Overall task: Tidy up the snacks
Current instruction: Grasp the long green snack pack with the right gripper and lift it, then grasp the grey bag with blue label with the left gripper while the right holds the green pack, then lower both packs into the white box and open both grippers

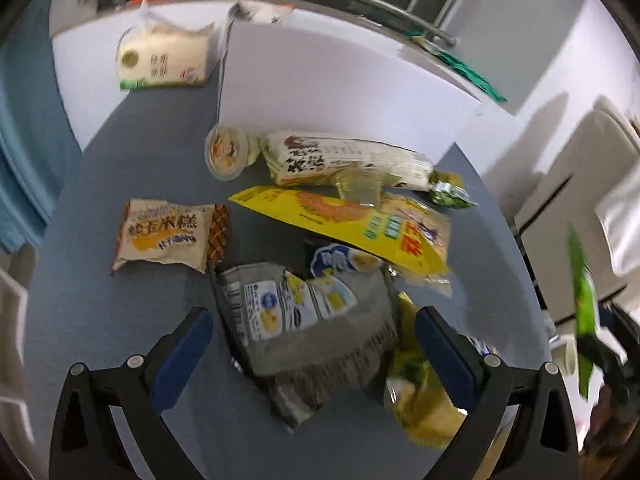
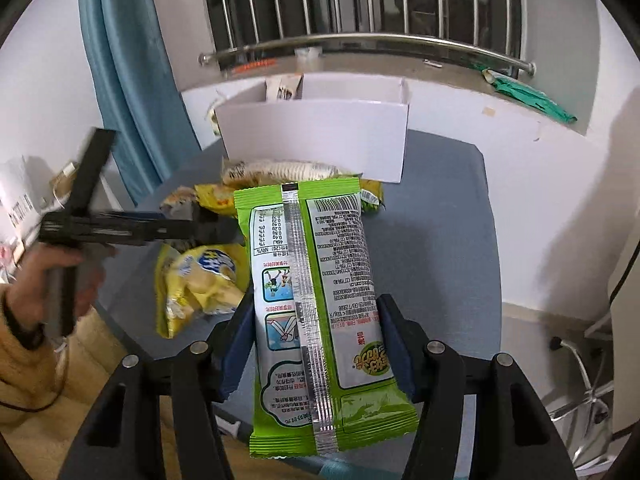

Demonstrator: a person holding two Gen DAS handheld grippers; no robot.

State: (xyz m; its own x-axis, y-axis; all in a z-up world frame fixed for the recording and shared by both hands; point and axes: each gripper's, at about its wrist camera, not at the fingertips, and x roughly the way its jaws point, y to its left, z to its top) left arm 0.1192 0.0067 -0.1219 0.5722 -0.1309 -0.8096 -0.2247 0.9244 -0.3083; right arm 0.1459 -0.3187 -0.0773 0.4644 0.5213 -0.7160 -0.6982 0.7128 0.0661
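My right gripper (image 2: 316, 320) is shut on a green snack packet (image 2: 320, 300), back side up, held above the blue-grey table (image 2: 440, 240); the packet also shows edge-on in the left wrist view (image 1: 584, 304). My left gripper (image 1: 312, 328) is open above a grey packet (image 1: 304, 320) in a pile of snacks. The pile holds a long yellow packet (image 1: 344, 224), a beige roll packet (image 1: 344, 160), a small cup (image 1: 226, 154) and a yellow bag (image 1: 420, 392). A rice cake packet (image 1: 168, 234) lies apart at the left. A white box (image 2: 316, 136) stands at the table's back.
A cream bag (image 1: 164, 60) stands by the box's left wall (image 1: 320, 80). A metal rail (image 2: 360, 46) and barred window run behind. A blue curtain (image 2: 120, 80) hangs left. A green item (image 2: 528, 98) lies on the sill. A chair base (image 2: 580, 380) stands right of the table.
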